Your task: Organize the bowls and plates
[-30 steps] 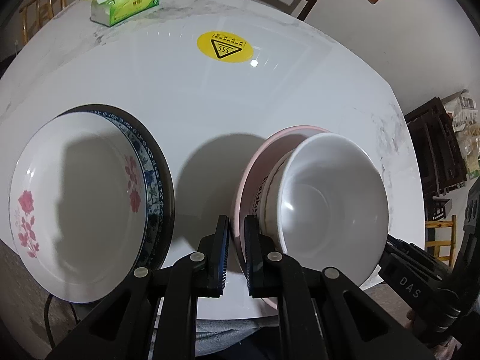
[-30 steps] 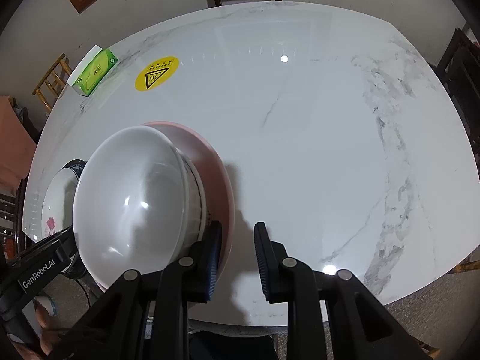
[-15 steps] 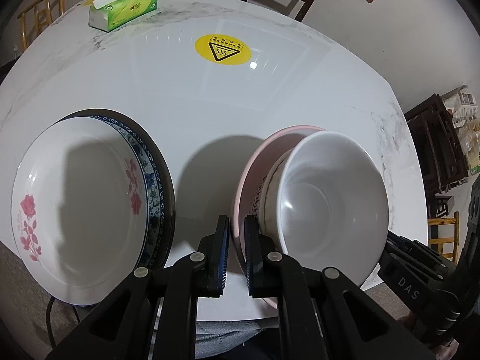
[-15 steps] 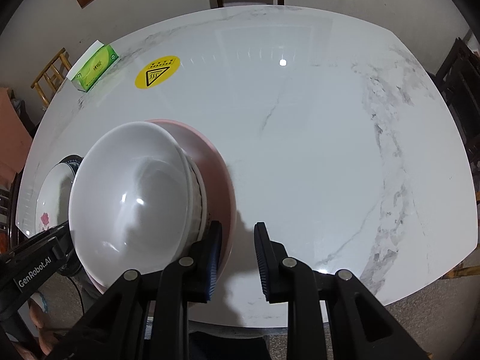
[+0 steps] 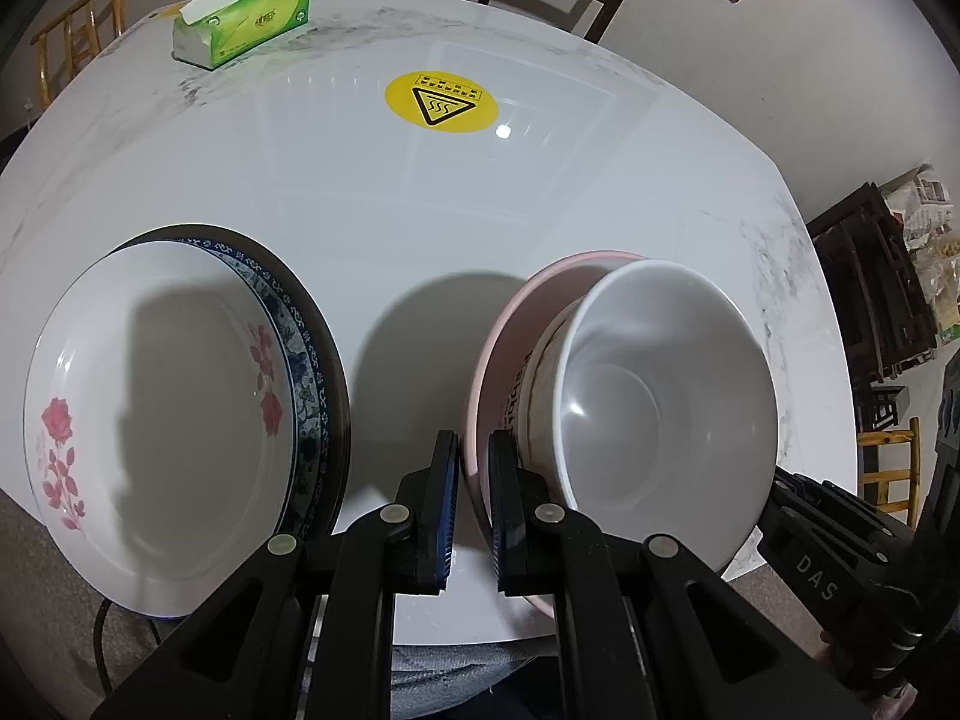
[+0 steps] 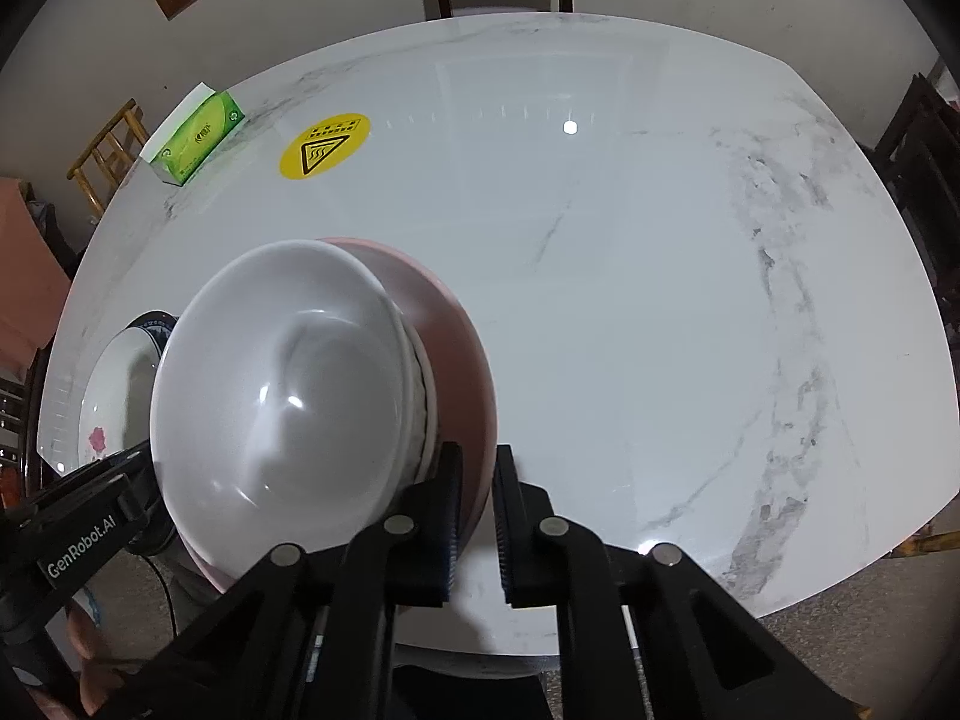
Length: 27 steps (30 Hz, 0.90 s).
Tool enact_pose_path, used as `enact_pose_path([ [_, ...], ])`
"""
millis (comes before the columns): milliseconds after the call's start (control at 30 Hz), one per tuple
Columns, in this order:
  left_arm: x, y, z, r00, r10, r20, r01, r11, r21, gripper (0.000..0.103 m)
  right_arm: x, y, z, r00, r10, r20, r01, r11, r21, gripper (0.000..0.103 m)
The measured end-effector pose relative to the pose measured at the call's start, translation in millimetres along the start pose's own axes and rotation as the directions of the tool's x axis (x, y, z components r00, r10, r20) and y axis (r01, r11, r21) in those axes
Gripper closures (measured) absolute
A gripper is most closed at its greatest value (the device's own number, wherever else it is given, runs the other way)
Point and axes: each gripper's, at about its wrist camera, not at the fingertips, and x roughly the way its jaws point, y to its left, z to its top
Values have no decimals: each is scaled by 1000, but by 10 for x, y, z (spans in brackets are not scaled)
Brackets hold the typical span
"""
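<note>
Left wrist view: I am seeing the left claw [image 5: 474, 468] pinching the near-left rim of the wide pink ceramic bowl [image 5: 498, 354], whose stack is rising forward and to the right of it. Nested inside are a patterned bowl [image 5: 531, 384] and a plain white bowl [image 5: 654, 408]. In the right wrist view, I am watching the right claw [image 6: 477, 480], having just been closing, clamping the same pink rim, the stack lying to its left. Both hands look equally near.
</note>
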Motion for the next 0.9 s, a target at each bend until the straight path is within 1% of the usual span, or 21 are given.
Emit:
enact_pose_path([
  [333, 6, -16, 6, 1000, 10, 13, -10, 1000, 14, 98, -6, 6, -2, 1000, 0, 3, 0, 1000, 17, 93],
  [900, 9, 10, 34, 1000, 14, -8, -13, 1000, 6, 98, -18, -13, 15, 1000, 0, -2, 0, 1000, 22, 93],
])
